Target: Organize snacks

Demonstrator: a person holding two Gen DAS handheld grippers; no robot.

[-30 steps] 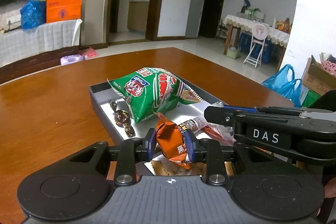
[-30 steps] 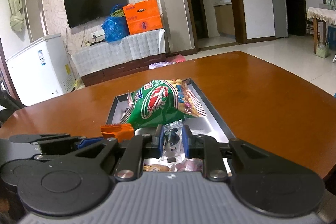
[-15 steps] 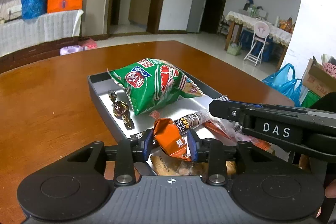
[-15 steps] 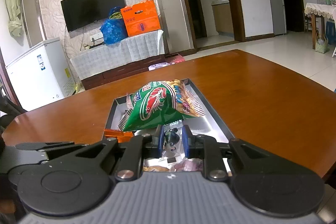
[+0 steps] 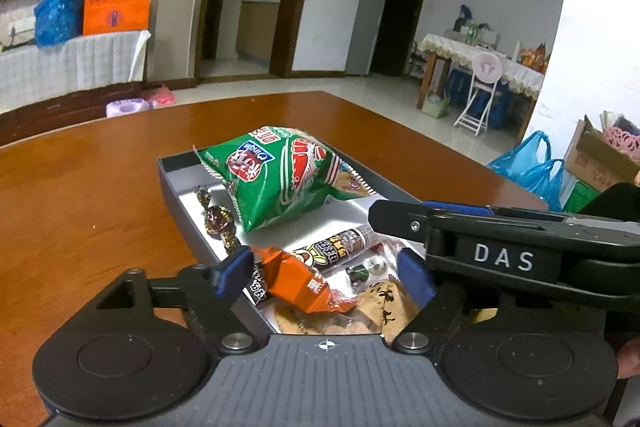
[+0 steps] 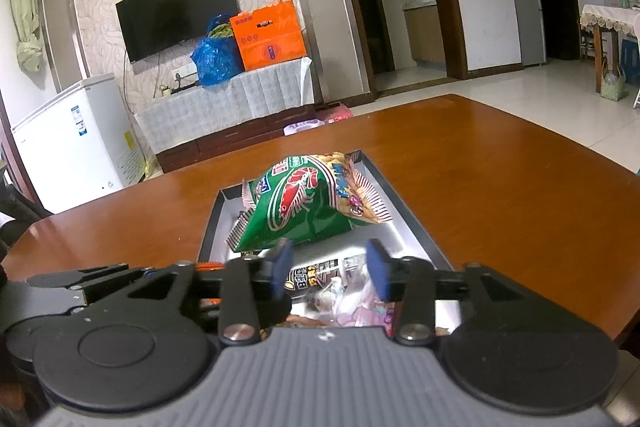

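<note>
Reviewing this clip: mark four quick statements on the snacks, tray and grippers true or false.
1. The green snack bag lies in the grey tray. True.
2. The left gripper is clamped on the orange packet. False: its jaws have just been opening and stand clear of the packet lying between them.
3. Wrapped candies lie left of the green bag in the left wrist view. True.
4. The right gripper is shut. False: it has just been opening, and its pads stand apart.

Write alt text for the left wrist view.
The left tool hangs open over a grey tray on a wooden table, an orange packet lying loose between its blue pads. Farther back in the tray lie a green bag and wrapped candies; the right tool reaches in from the right.
</note>
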